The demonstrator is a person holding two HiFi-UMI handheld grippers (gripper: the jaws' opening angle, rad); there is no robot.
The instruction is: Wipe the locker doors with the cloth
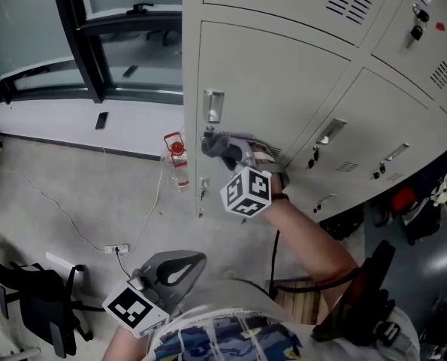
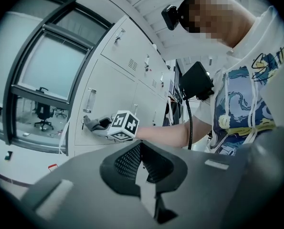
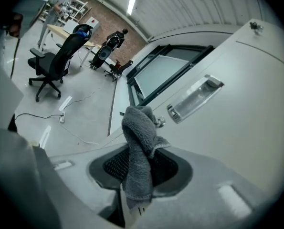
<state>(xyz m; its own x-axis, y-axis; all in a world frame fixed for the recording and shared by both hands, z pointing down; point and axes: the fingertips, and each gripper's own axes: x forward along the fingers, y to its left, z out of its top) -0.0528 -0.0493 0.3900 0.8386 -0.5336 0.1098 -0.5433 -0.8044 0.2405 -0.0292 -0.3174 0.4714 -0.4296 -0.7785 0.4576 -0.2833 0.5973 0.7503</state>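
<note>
My right gripper (image 1: 221, 147) is shut on a grey cloth (image 3: 139, 147), whose bunched end (image 1: 213, 144) presses on the beige locker door (image 1: 283, 89) just below its metal handle (image 1: 212, 106). In the right gripper view the handle (image 3: 195, 98) and a small lock knob (image 3: 161, 122) lie right beside the cloth. The left gripper view shows that gripper and cloth (image 2: 95, 124) against the door from the side. My left gripper (image 1: 179, 268) hangs low near my body, away from the lockers; its jaws are closed with nothing between them.
More locker doors (image 1: 373, 119) with handles and keys run to the right. A red-capped bottle (image 1: 177, 159) stands on the floor by the locker corner. A power strip (image 1: 116, 249) with cables lies on the floor; an office chair (image 1: 35, 299) sits at bottom left. Windows (image 1: 125, 21) are at left.
</note>
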